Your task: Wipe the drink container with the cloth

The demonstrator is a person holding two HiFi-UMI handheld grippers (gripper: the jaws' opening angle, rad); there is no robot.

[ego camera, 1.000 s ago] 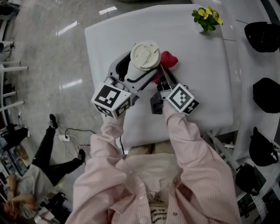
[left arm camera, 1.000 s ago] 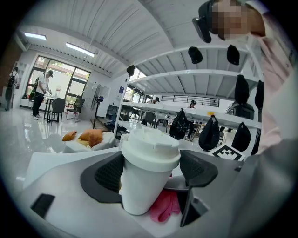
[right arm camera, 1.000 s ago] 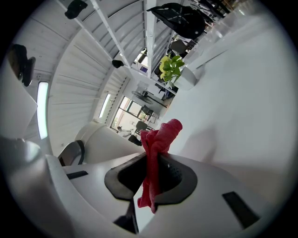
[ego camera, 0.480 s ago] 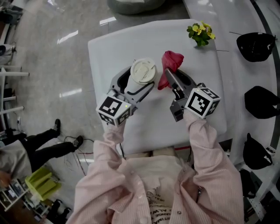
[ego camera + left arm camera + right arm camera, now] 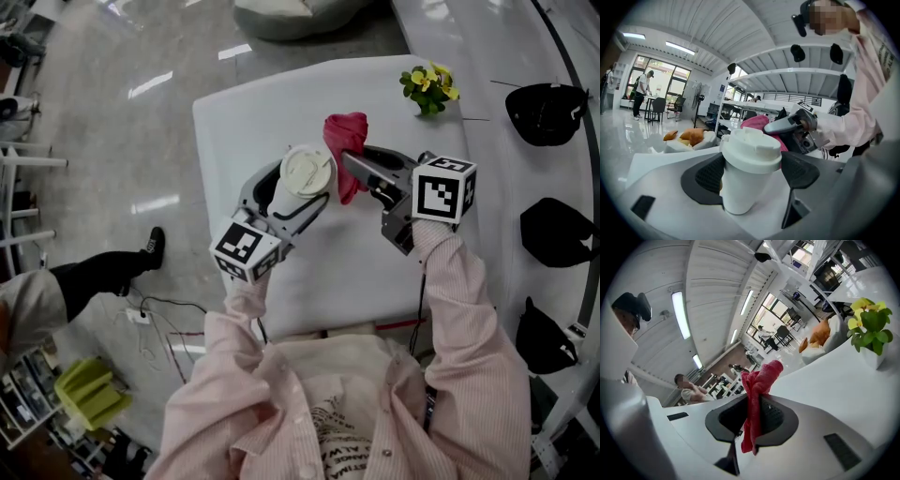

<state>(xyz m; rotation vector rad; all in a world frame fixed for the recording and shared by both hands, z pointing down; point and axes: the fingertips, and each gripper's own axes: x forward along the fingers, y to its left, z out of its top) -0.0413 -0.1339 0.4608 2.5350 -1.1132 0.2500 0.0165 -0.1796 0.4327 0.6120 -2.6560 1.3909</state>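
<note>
A white lidded drink cup (image 5: pixel 307 173) (image 5: pixel 746 171) is held upright above the white table (image 5: pixel 244 103), with my left gripper (image 5: pixel 295 184) (image 5: pixel 752 176) shut on its sides. A red cloth (image 5: pixel 345 141) (image 5: pixel 755 397) is pinched in my right gripper (image 5: pixel 354 167) (image 5: pixel 751 420), which is shut on it. The cloth sits just right of the cup, close to its rim; I cannot tell whether they touch. In the left gripper view the cloth (image 5: pixel 759 124) and the right gripper (image 5: pixel 792 125) show behind the cup.
A small pot of yellow flowers (image 5: pixel 428 87) (image 5: pixel 872 331) stands at the table's far right corner. Black caps (image 5: pixel 547 111) lie on the white shelf to the right. A person's legs (image 5: pixel 103 272) are on the floor to the left.
The right gripper has lifted the red cloth and swung it up and left, towards the cup's right side. The left gripper keeps the cup held, nearly still.
</note>
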